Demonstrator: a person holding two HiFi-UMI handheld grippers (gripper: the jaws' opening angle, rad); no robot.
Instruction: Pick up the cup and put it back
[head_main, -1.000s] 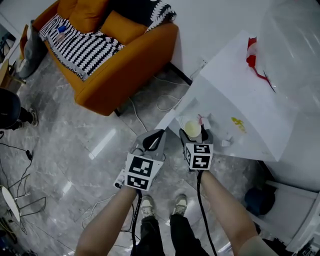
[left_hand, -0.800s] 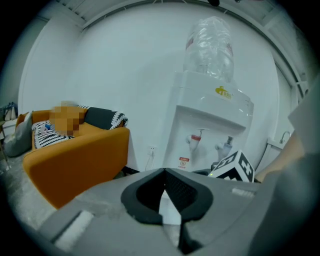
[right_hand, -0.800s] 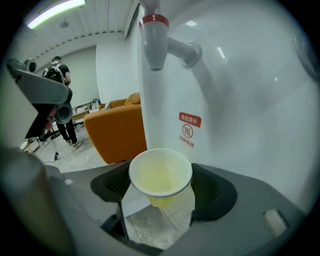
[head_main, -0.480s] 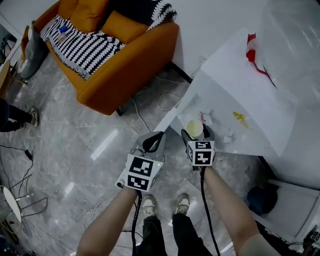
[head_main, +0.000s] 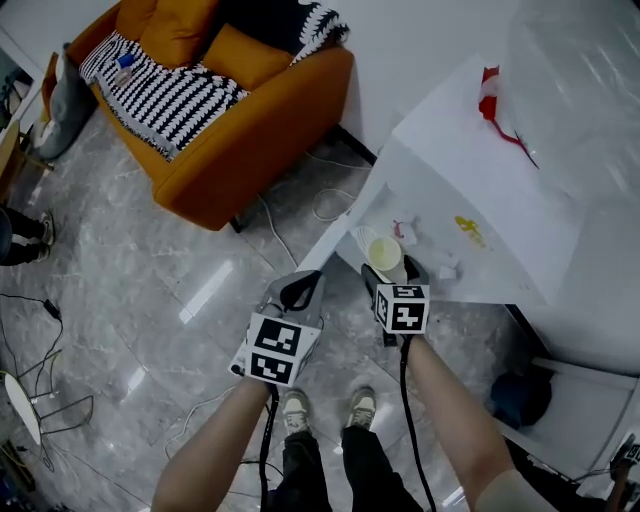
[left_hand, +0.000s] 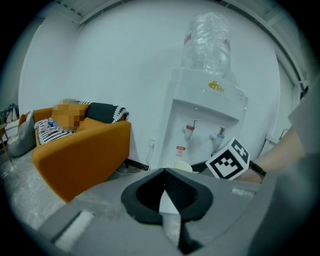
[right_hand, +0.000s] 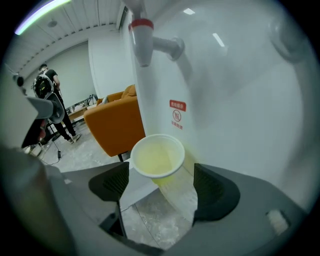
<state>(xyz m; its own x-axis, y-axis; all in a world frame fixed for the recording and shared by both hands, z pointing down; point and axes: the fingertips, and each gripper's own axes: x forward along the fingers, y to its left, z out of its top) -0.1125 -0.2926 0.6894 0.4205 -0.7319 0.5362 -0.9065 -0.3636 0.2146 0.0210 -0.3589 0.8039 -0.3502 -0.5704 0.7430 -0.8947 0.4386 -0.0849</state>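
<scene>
Looking down in the head view, the small pale-yellow paper cup (head_main: 385, 255) stands on the drip ledge of the tall white water dispenser (head_main: 470, 160). The right claw (head_main: 390, 271) straddles it, and the left claw (head_main: 300, 290) hangs aside, probably to stay clear. Left gripper view: that claw is pinched closed on nothing. Right gripper view: the jaws have just been opening and stand wide either side of the cup, pads clear, likely so nothing tips it.
</scene>
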